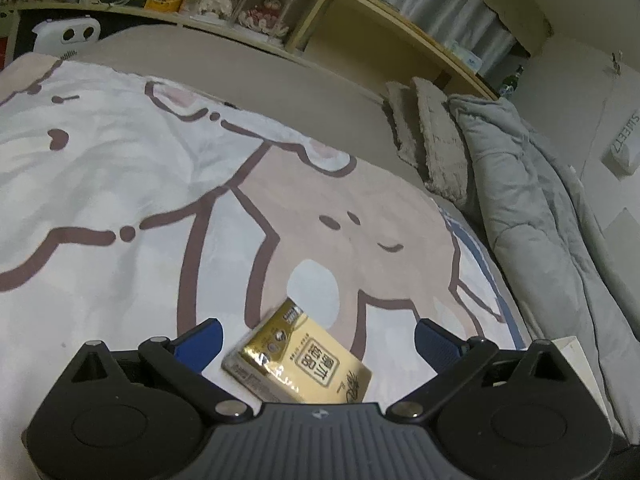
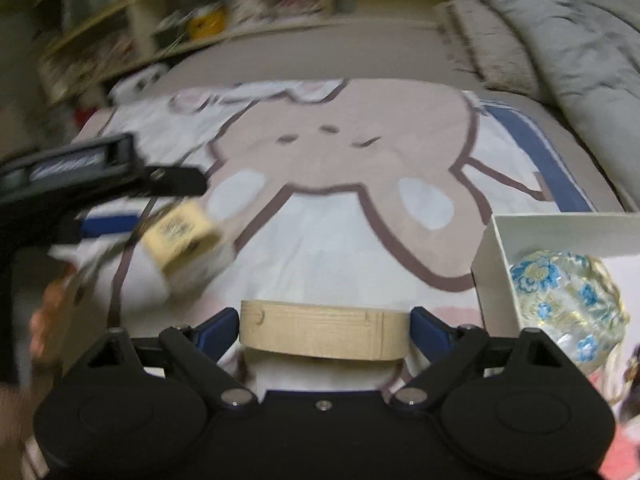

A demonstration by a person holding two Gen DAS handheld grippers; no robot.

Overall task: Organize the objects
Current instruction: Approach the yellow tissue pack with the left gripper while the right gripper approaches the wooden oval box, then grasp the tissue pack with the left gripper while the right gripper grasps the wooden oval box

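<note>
While jaws spread, gold pack (image 1: 298, 360) lies loose; wooden ring (image 2: 324, 334) seemingly pinched.

A cartoon-printed blanket (image 1: 160, 184) covers the bed. A grey quilt (image 1: 532, 184) and fuzzy pillows (image 1: 436, 144) lie bunched beside it. Cluttered shelves (image 1: 256, 12) run behind.

Motion blur smears the gold packet (image 2: 182, 240) and shelves (image 2: 168, 32).

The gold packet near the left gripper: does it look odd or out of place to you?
Yes. The gold packet lies crooked on the cartoon blanket, turned askew between the open fingers of the left gripper, which do not touch it. It is outside the white box, where a blue-flowered pouch already sits.
</note>
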